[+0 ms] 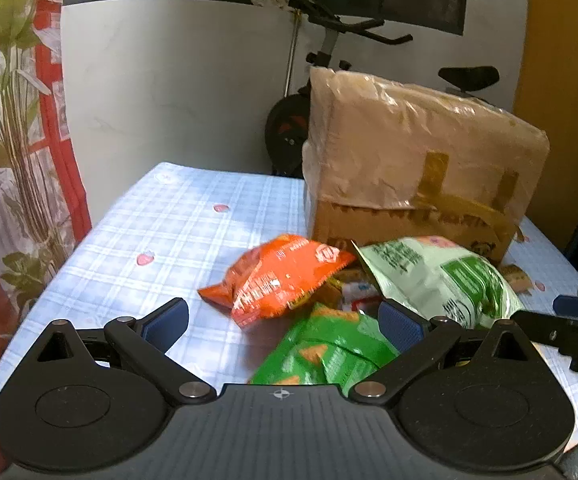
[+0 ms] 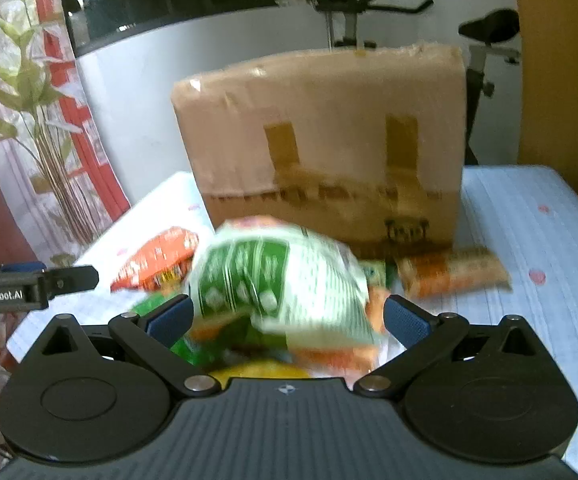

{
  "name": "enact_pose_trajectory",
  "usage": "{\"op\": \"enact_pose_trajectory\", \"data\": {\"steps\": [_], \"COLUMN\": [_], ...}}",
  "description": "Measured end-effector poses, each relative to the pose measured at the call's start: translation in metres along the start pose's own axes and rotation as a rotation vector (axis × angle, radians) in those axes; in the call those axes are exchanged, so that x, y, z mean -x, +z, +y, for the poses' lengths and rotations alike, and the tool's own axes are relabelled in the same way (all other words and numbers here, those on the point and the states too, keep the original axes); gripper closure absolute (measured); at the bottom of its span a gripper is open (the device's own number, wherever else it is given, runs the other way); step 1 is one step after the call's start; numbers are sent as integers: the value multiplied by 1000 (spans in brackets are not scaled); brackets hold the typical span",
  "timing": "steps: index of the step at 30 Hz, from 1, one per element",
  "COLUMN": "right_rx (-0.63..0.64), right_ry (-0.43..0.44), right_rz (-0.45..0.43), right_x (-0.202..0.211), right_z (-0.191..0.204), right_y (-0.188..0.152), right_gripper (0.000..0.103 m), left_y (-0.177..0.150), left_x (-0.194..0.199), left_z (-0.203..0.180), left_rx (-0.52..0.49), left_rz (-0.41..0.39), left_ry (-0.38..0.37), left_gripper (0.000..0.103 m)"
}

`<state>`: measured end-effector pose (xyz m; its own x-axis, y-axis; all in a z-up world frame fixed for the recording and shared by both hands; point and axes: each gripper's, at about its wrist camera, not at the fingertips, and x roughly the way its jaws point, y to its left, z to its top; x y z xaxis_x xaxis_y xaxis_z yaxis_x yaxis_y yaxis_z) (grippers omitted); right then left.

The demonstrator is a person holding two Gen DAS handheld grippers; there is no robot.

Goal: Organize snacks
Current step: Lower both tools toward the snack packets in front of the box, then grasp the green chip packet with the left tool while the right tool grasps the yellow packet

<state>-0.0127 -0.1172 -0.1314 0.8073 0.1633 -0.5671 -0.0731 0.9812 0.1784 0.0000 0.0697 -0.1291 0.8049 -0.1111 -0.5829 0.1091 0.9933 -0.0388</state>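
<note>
A pile of snack bags lies on the blue checked tablecloth (image 1: 177,216) in front of a cardboard box (image 1: 417,160). My left gripper (image 1: 285,322) is open, just short of an orange bag (image 1: 285,276) and over a green chips bag (image 1: 329,352). A white-and-green bag (image 1: 441,280) lies to the right of them. In the right wrist view, my right gripper (image 2: 289,322) is open with the blurred white-and-green bag (image 2: 277,280) between its spread fingers. The orange bag (image 2: 157,260) sits to its left, and an orange-and-beige packet (image 2: 453,276) to its right by the box (image 2: 329,140).
The box is wrapped in plastic and taped, and stands at the table's back. An exercise bike (image 1: 329,52) stands behind it by a white wall. A flowered curtain (image 1: 17,140) hangs left. The right gripper (image 1: 565,320) shows at the right edge of the left wrist view.
</note>
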Motion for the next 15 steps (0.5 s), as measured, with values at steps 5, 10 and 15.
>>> {"op": "enact_pose_trajectory", "data": {"steps": [5,10,15], "right_rx": [-22,-34,-14], "right_ry": [-13,-18,-1], "right_rz": [54,85,98], "right_x": [0,1,1], "right_z": [-4,-4,1], "right_y": [-13,-20,-23], "right_gripper": [0,0,0], "left_y": [-12,-19,-21], "left_x": [-1,0,2], "left_z": [-9,-11,-10], "left_rx": [-9,-12,-8], "left_rz": [14,26,27], "left_ry": [-18,-26,-27], "left_gripper": [1,1,1]}}
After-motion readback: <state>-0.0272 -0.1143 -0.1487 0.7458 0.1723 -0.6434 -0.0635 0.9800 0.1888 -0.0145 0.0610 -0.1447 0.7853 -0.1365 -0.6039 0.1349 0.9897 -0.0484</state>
